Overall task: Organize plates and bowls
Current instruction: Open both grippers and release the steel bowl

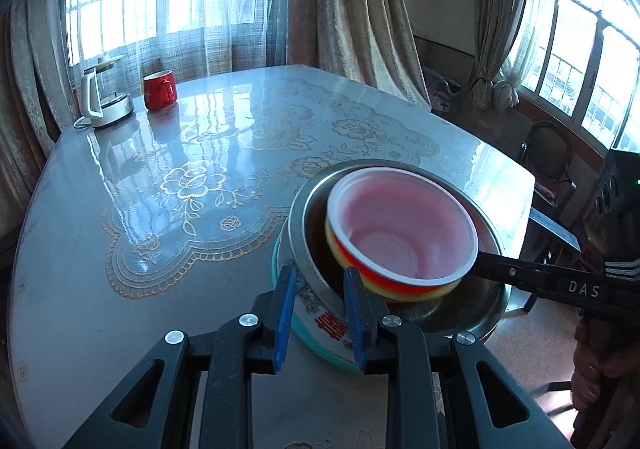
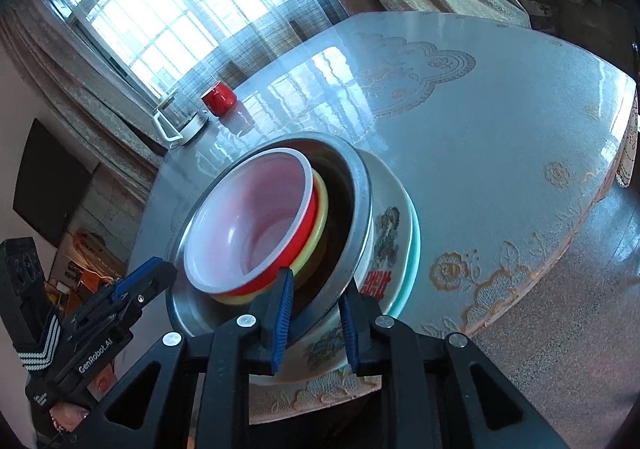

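Steel bowl (image 1: 320, 273): landmark, near the desk's (image 1: 120, 249) front edge; rigid, smooth and slick, likely light for its width; rim the best place to pinch
Red bowl (image 1: 400, 233): nested inside the steel bowl, tilted; white inside; looks like thin plastic, light, apt to slide or tip if the stack is jolted
Yellow bowl (image 1: 384, 291): directly under the red one, only its edge showing; likely the same light plastic
Plate (image 2: 384, 249): beneath the steel bowl, white with floral print, red characters and a teal edge; looks ceramic or enamel, so heavier and chippable; carry it level
Left gripper (image 1: 318, 313): jaws nearly together, straddling the steel bowl's near rim, one pad outside and one inside; appears clamped on it
Right gripper (image 2: 316, 317): at the opposite side of the steel bowl, pads either side of its wall, closed on the rim; in the left view a finger also lies against the red bowl
Hold advice: both rims pinched, lift evenly; uneven lift risks the inner bowls shifting
Mug (image 1: 160, 89): red, far from the steel bowl, beside a kettle (image 1: 104, 97)
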A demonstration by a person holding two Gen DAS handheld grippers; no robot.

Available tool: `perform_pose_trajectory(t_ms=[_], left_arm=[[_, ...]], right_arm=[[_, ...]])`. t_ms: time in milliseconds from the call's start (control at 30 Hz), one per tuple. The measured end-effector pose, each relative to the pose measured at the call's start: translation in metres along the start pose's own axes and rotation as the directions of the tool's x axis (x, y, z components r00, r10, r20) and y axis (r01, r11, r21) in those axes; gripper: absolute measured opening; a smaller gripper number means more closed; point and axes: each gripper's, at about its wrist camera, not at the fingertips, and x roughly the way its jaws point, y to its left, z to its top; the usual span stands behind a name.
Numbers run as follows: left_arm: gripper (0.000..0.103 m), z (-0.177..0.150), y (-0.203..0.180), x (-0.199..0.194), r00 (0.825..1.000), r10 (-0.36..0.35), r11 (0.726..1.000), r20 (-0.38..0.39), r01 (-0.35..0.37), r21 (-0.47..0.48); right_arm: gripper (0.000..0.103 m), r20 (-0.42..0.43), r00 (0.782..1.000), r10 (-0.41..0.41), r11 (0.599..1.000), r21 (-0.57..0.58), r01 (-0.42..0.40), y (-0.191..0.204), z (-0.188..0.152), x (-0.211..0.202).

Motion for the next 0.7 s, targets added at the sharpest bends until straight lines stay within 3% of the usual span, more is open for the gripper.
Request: perform_pose_trajectory(t_ms=[133, 167, 267, 333, 433, 500, 633, 700], left_arm=[[0.026, -0.002, 0.000, -0.006, 1.000, 0.014, 1.000, 0.015, -0.014, 0.004], [0.027, -0.004, 0.001, -0.009, 1.000, 0.019, 1.000, 0.019, -0.020, 0.005], [0.043, -0.010, 0.004, -0.014, 0.999, 0.032, 0.999, 0.021, -0.032, -0.012], [0.063, -0.015, 0.008, -0.019, 0.999, 0.026, 0.999, 0.023, -0.025, -0.033], [0.075, -0.027, 0.009, -0.027, 0.999, 0.034, 0.999, 0.029, -0.033, -0.041], [0.086, -0.036, 0.007, -0.030, 0.999, 0.051, 0.998, 0.019, -0.051, -0.021], [0.098, -0.055, 0.005, -0.034, 0.997, 0.079, 0.997, -0.002, -0.079, -0.012], [0.100, -0.062, 0.005, -0.037, 0.997, 0.071, 0.997, -0.009, -0.071, -0.028]], right_arm=[[0.024, 0.006, 1.000, -0.004, 1.000, -0.011, 0.004, 0.002, -0.002, -0.002], [0.030, 0.017, 1.000, -0.020, 1.000, -0.019, 0.020, 0.003, -0.003, -0.005], [0.039, 0.075, 0.995, -0.073, 0.995, -0.062, 0.078, 0.008, -0.010, -0.016], [0.040, 0.109, 0.990, -0.089, 0.992, -0.080, 0.098, 0.010, -0.015, -0.023], [0.046, 0.162, 0.979, -0.122, 0.987, -0.087, 0.137, 0.013, -0.027, -0.033], [0.055, 0.197, 0.972, -0.128, 0.984, -0.094, 0.148, 0.016, -0.038, -0.040], [0.067, 0.237, 0.962, -0.137, 0.980, -0.112, 0.167, 0.024, -0.061, -0.049], [0.074, 0.252, 0.957, -0.145, 0.976, -0.122, 0.180, 0.030, -0.073, -0.051]])
